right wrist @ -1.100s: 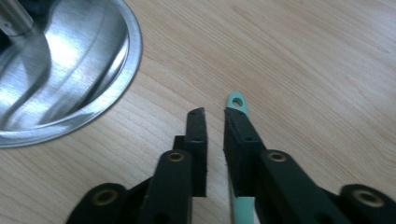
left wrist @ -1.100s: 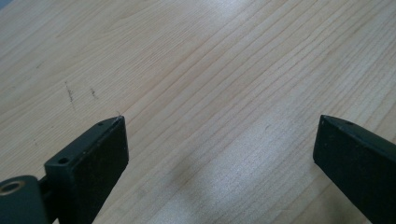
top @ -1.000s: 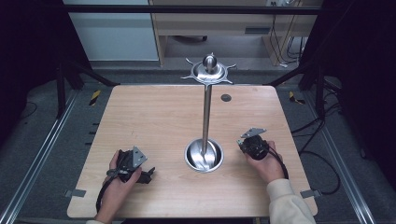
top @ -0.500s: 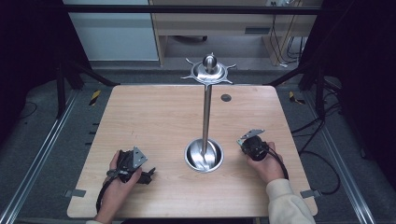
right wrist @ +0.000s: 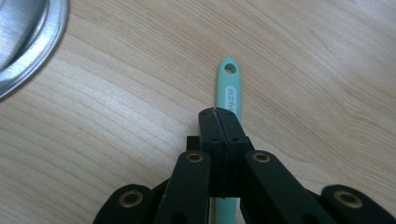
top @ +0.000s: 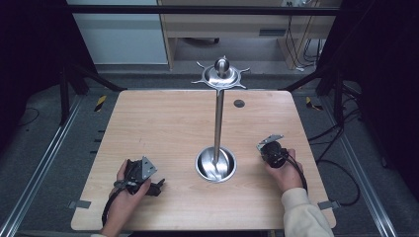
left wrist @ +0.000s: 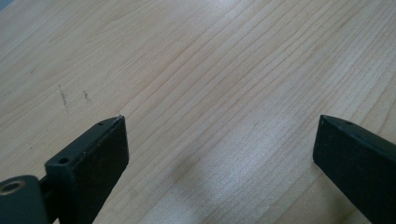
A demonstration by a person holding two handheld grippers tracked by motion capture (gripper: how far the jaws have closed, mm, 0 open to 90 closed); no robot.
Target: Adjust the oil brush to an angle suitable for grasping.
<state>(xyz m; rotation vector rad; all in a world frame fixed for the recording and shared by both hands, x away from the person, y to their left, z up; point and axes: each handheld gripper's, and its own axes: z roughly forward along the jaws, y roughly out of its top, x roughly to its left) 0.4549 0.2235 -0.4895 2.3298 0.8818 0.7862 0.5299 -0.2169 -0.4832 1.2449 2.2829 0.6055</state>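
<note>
Change: none seen | right tool [right wrist: 218, 112] still pinching green handle [right wrist: 229, 88] | left tool [left wrist: 219, 140] spread

Your right gripper [right wrist: 218, 113] covers the middle of the green handle [right wrist: 230, 91], whose lower end runs off the bottom edge; what tool it belongs to you cannot tell. The steel base [right wrist: 28, 42] is cut off by the top-left corner there. In your left gripper view, the right jaw is cropped by the picture's edge. From above, the small dark spot [top: 239, 103] is too small to identify.
</note>
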